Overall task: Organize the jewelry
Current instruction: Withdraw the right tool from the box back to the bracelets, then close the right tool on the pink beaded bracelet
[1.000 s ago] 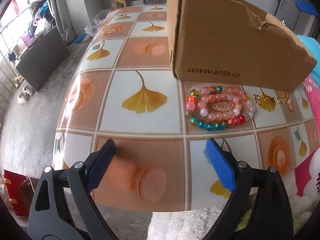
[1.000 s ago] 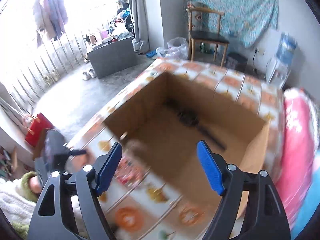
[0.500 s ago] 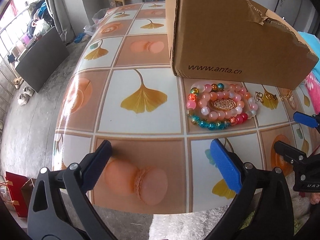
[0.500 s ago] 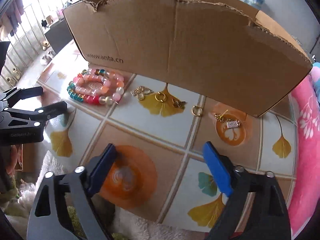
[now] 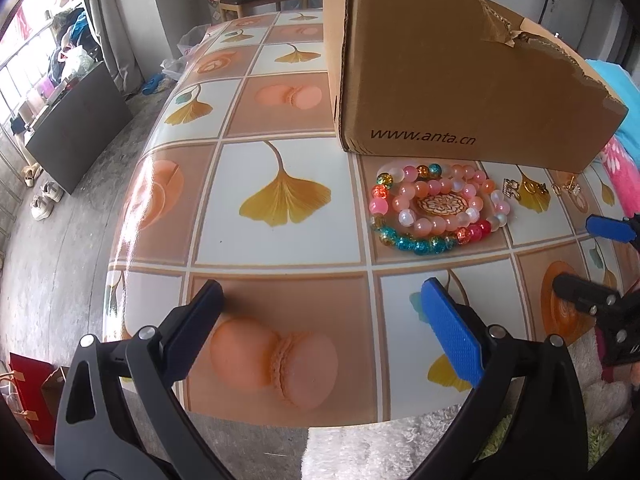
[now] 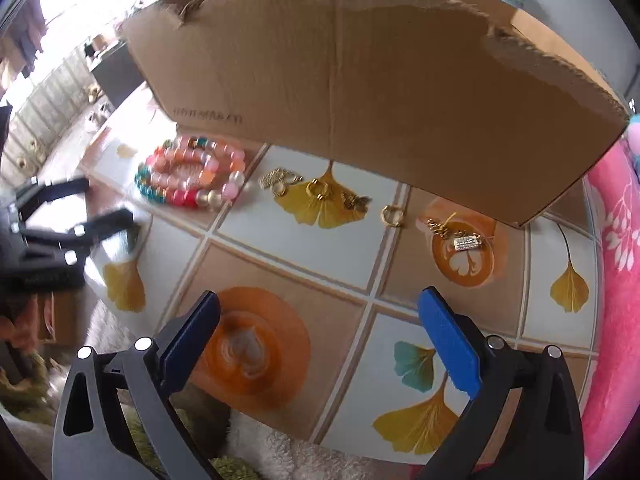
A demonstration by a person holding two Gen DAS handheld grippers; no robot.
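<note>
Jewelry sits on the tabletop (image 5: 280, 248) in a row along the near wall of the box (image 5: 460, 80); bead bracelets (image 5: 436, 212) coiled together at the row's left end, just in front of the printed corner of the box. Left view shows the bracelets sharply, plus only a gold charm (image 5: 511, 189) and small gold bits beside them before the frame runs out; right view shows the whole row: gold rings (image 6: 318, 190), lone ring (image 6: 392, 215), chain with a pale clasp (image 6: 464, 240) on an orange circle print. Left claw (image 5: 332, 332) spread wide, nothing between its pads, over a macaron print near the tabletop edge. Right claw (image 6: 324, 340) jaws opening, wide apart, empty, low over the tabletop in front of the rings. Each view catches the other claw at its edge; right one in left view at far right, left one blurred in right view at far left. Box interior not visible from either view.
</note>
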